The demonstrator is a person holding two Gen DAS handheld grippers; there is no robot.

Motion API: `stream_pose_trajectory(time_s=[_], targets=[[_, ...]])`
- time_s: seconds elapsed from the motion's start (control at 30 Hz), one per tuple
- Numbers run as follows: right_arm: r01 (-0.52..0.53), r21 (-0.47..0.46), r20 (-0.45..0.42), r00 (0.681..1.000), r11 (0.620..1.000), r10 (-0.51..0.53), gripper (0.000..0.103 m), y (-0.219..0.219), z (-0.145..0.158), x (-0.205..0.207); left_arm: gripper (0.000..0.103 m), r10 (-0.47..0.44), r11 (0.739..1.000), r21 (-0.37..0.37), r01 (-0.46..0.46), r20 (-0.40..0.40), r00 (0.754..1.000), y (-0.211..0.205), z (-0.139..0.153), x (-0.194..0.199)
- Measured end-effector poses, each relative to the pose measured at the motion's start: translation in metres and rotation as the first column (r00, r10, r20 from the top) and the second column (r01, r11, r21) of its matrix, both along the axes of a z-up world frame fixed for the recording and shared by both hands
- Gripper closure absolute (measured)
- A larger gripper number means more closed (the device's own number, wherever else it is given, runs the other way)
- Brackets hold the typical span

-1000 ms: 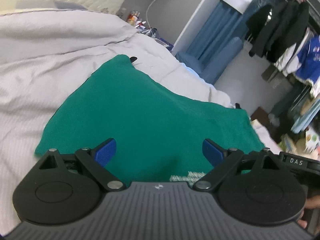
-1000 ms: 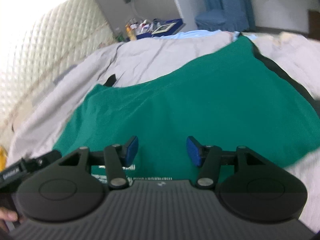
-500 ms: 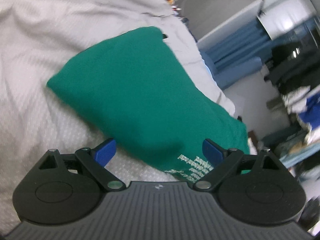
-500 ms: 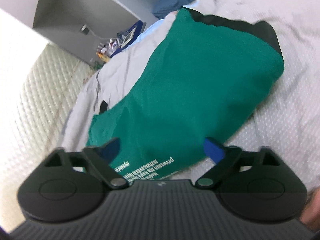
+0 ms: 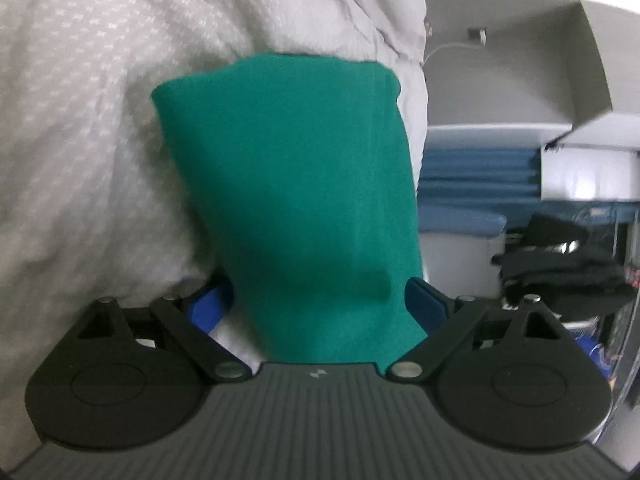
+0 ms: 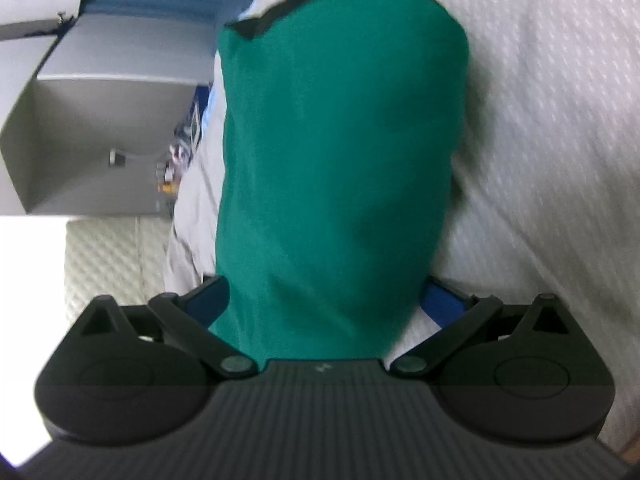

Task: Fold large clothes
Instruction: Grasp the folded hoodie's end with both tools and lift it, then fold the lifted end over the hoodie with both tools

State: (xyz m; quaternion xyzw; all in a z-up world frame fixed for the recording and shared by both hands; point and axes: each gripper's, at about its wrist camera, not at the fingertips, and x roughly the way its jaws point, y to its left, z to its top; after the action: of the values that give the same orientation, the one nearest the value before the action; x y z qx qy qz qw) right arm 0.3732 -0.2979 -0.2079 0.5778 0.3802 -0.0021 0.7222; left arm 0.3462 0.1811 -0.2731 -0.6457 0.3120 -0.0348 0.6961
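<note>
The bed [image 5: 72, 92], with its pale dotted cover, fills most of the room from where I stand, and across it lies the green garment [image 5: 296, 184] — already doubled over into a thick, fairly neat bundle. A second ago both grippers looked down on it from above, flat and spread wide; now each has rolled onto its side and come in low at an end of the bundle, so the cloth runs away from each camera like a long green column. The left gripper [image 5: 318, 306] has its jaws spread wide, the cloth lying between its blue pads [image 5: 210, 306] and reaching right back to the gripper's body, though nothing is pinched. The right gripper [image 6: 324, 302] is just the same at the other end — jaws wide apart, green cloth filling the gap, no squeeze on it. The far end shows a dark trim [image 6: 276, 16] in the right view. I'd judge they are lining up to clamp both ends for one more fold or a lift; the bundle is thick, so a shallow bite might catch only the top layers and let the rest sag.
</note>
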Motion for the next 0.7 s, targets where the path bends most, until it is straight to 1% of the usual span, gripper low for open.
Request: stream_pose_trajectory(time_s=[0.07,0.1,0.13,0.17,0.2,0.23,0.27,0.3,0.33,0.37,0.4,0.43,0.47,0.57,0.67,0.7], targets=[[0.03,-0.04,0.022,0.999,0.999,-0.029,0.0,0.0,0.002,0.007,0.009,0.015,1.0,-0.005,-0.015,0.004,1.0,0.002,-0.003,0.008],[0.041,-0.047,0.028,0.999,0.998,-0.039,0.0,0.0,0.002,0.011,0.012,0.013,1.0,0.004,-0.013,0.01,1.0,0.001,-0.002,0.013],[0.047,-0.054,0.032,0.998,0.997,-0.045,0.001,0.0,0.002,0.015,0.02,0.013,1.0,0.027,-0.013,0.017,1.0,0.001,0.0,0.016],[0.05,-0.07,0.035,0.998,0.996,-0.048,0.004,0.001,0.001,0.02,0.026,0.011,0.998,0.059,-0.012,0.012,1.0,0.001,0.002,0.019],[0.05,-0.095,0.031,0.998,0.994,-0.047,0.017,0.001,0.001,0.025,0.04,0.009,0.996,0.092,-0.009,-0.001,1.0,0.0,0.003,0.022],[0.046,-0.123,0.026,0.999,0.991,-0.043,0.025,-0.001,0.002,0.028,0.049,0.007,0.994,0.109,-0.006,-0.012,1.0,0.001,0.003,0.025],[0.04,-0.146,0.02,0.999,0.989,-0.037,0.029,0.0,0.003,0.031,0.054,0.01,0.994,0.11,-0.009,-0.012,1.0,0.003,0.002,0.027],[0.028,-0.164,0.027,0.999,0.986,-0.024,0.039,0.002,0.004,0.033,0.063,0.011,0.993,0.118,-0.011,-0.001,1.0,0.004,0.003,0.028],[0.01,-0.2,0.038,0.999,0.98,-0.002,0.048,0.005,0.009,0.035,0.07,0.008,0.99,0.139,-0.01,0.011,1.0,0.004,0.007,0.029],[-0.009,-0.243,0.048,0.999,0.97,0.021,0.053,0.009,0.013,0.034,0.072,0.0,0.984,0.179,-0.004,0.023,1.0,0.003,0.014,0.029],[-0.019,-0.269,0.062,0.997,0.963,0.036,0.059,0.01,0.018,0.033,0.078,-0.008,0.975,0.223,0.0,0.034,0.999,0.001,0.02,0.03],[-0.025,-0.287,0.083,0.995,0.958,0.05,0.062,0.013,0.022,0.032,0.082,-0.009,0.966,0.26,-0.005,0.052,0.999,-0.001,0.027,0.03],[-0.033,-0.304,0.103,0.992,0.952,0.068,0.063,0.015,0.027,0.03,0.082,-0.006,0.961,0.278,-0.015,0.071,0.997,-0.002,0.033,0.027],[-0.037,-0.317,0.16,0.983,0.948,0.092,0.066,0.017,0.04,0.024,0.085,0.003,0.958,0.285,-0.033,0.105,0.994,0.0,0.041,0.018],[-0.038,-0.316,0.234,0.965,0.948,0.117,0.068,0.013,0.054,0.006,0.085,0.014,0.949,0.309,-0.056,0.136,0.991,0.001,0.052,0.001],[-0.039,-0.321,0.253,0.959,0.946,0.126,0.068,0.007,0.058,-0.005,0.085,0.015,0.949,0.31,-0.06,0.147,0.989,0.001,0.057,-0.006]])
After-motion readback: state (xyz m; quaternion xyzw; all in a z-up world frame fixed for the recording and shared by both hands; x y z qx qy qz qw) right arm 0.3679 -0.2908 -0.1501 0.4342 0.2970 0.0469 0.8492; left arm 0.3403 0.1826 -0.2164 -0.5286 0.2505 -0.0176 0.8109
